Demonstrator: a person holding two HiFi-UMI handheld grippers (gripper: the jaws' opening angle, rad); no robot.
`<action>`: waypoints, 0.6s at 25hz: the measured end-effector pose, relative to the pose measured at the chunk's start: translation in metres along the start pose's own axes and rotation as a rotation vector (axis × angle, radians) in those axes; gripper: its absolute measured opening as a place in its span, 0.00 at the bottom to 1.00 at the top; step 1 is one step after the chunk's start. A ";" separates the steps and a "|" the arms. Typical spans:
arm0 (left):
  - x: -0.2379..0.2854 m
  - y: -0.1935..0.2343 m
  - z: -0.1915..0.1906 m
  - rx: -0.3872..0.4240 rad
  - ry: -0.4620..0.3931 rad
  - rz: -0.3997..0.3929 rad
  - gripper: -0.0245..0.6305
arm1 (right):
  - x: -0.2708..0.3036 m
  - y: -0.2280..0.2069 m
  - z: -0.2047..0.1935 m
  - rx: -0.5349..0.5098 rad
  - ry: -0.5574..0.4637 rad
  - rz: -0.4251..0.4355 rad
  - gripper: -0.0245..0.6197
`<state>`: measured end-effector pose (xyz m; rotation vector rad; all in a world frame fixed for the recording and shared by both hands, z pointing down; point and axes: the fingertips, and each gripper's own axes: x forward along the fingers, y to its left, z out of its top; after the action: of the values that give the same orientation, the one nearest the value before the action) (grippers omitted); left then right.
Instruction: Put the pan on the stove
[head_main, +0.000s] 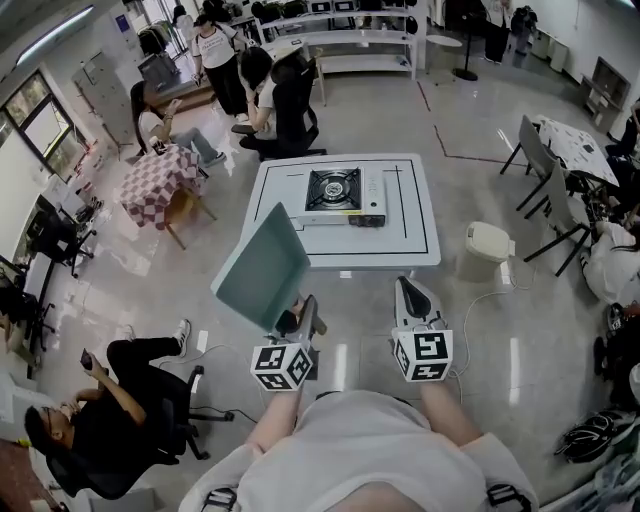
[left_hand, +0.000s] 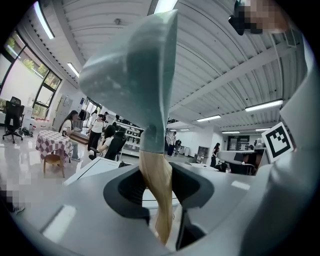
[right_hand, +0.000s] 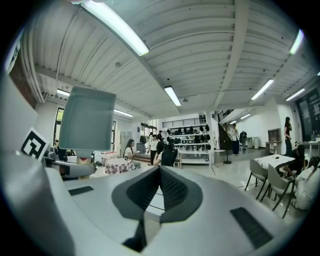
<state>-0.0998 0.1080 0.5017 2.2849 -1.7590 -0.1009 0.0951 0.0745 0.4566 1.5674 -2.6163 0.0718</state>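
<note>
I see a grey-green square pan (head_main: 262, 268) held up in the air, in front of the white table (head_main: 420, 215). My left gripper (head_main: 300, 312) is shut on the pan's wooden handle (left_hand: 156, 185), which stands between the jaws in the left gripper view, with the pan body (left_hand: 135, 75) rising above. A gas stove (head_main: 338, 196) with a black burner sits on the table, beyond the pan. To the right of the pan, my right gripper (head_main: 412, 296) is shut and holds nothing; its pads (right_hand: 170, 192) meet. The right gripper view shows the pan (right_hand: 87, 120) at the left.
A white bin (head_main: 487, 247) stands by the table's right side. Folding chairs (head_main: 545, 190) are at the far right. A person in black (head_main: 120, 400) sits on an office chair at the lower left. A checked table (head_main: 155, 178) and more people are at the back left.
</note>
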 end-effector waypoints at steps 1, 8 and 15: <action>0.002 -0.003 -0.002 -0.003 0.000 0.004 0.25 | 0.001 -0.003 -0.001 -0.001 0.000 0.006 0.05; 0.010 -0.017 -0.009 -0.007 0.002 0.030 0.25 | 0.003 -0.019 -0.002 -0.005 -0.001 0.045 0.05; 0.021 -0.016 -0.007 -0.007 0.007 0.042 0.25 | 0.017 -0.024 -0.001 -0.002 0.000 0.068 0.05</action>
<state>-0.0778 0.0931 0.5064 2.2392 -1.7997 -0.0910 0.1086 0.0487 0.4595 1.4769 -2.6688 0.0740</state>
